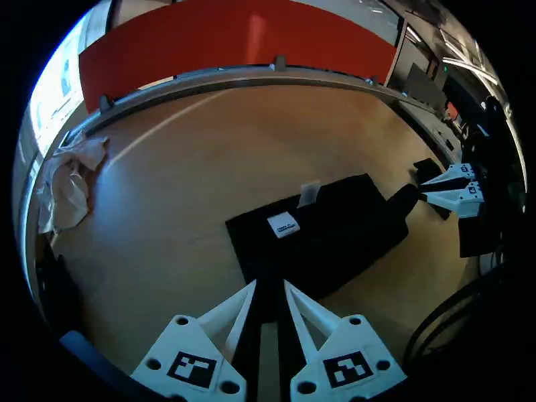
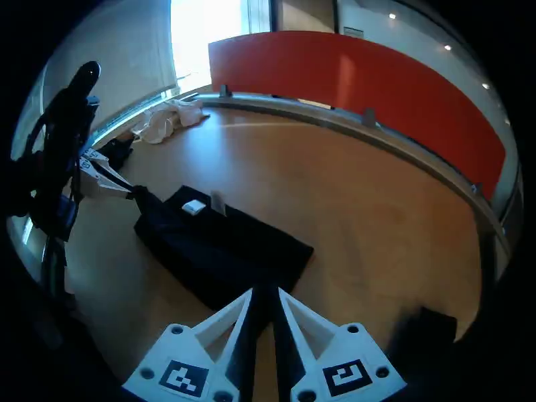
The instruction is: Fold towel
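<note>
A black towel lies folded on the wooden table, with a white label on top. My left gripper is shut on the towel's near corner. At the right of the left gripper view, my right gripper pinches the towel's far end. In the right gripper view the towel stretches away to the left. My right gripper is shut on its near corner there, and my left gripper grips the far corner, slightly lifted. The label shows near that end.
A crumpled white cloth lies at the table's far corner by the window. A red partition and a metal rail run along the back edge. A dark object sits near the right gripper.
</note>
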